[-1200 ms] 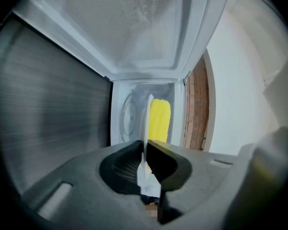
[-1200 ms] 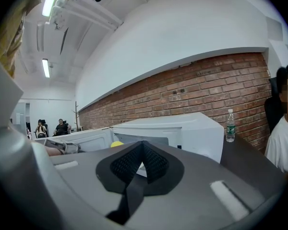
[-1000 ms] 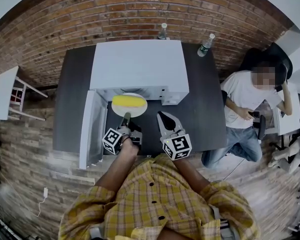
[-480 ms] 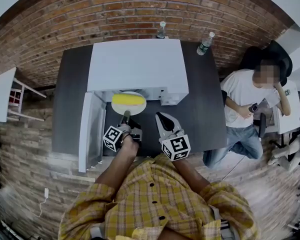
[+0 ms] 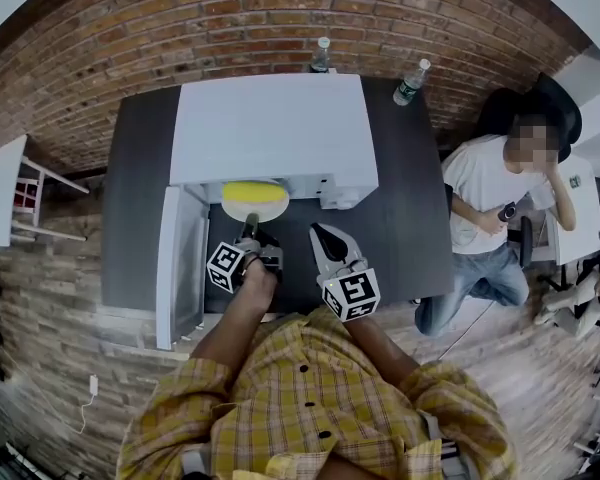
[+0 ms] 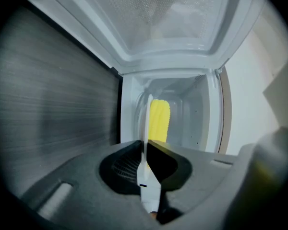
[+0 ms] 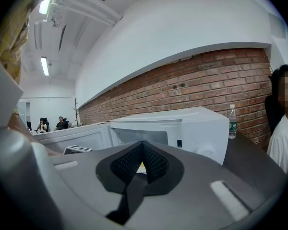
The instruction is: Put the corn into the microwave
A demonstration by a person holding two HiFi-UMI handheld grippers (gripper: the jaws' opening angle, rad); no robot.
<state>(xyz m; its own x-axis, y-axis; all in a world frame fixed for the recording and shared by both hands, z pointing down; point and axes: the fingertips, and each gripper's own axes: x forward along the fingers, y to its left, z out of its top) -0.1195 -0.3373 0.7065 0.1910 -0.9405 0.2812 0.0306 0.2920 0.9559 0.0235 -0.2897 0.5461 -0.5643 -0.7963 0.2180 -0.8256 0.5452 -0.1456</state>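
There is one white microwave (image 5: 270,128) on one dark table (image 5: 400,218), its door (image 5: 180,263) swung open to the left. There is also one ear of corn (image 5: 254,190), one white plate (image 5: 272,211), two bottles (image 5: 321,56) (image 5: 412,82) behind the oven, and one seated person (image 5: 490,198) to the right of the table. Of the two grippers, the left gripper (image 5: 250,226) is clenched on the near rim of the plate. The corn lies on that plate just beyond the jaw tips, crosswise to them, at the mouth of the microwave's cavity, with the plate's far part already under the oven's top edge. The right gripper (image 5: 322,234) hangs beside it over the table, apart from the plate, jaws pressed together on nothing. The left gripper view shows what the head view cannot. The plate's thin rim (image 6: 146,128) is seen edge-on and pinched between the pads, and the yellow corn (image 6: 159,120) stands out against the pale inner walls of the cavity. The right gripper view shows its own closed, empty jaws, with one of the bottles (image 7: 232,120) on the table by the microwave's right side. Two more people (image 7: 42,125) (image 7: 62,122) sit far off, outside the head view.
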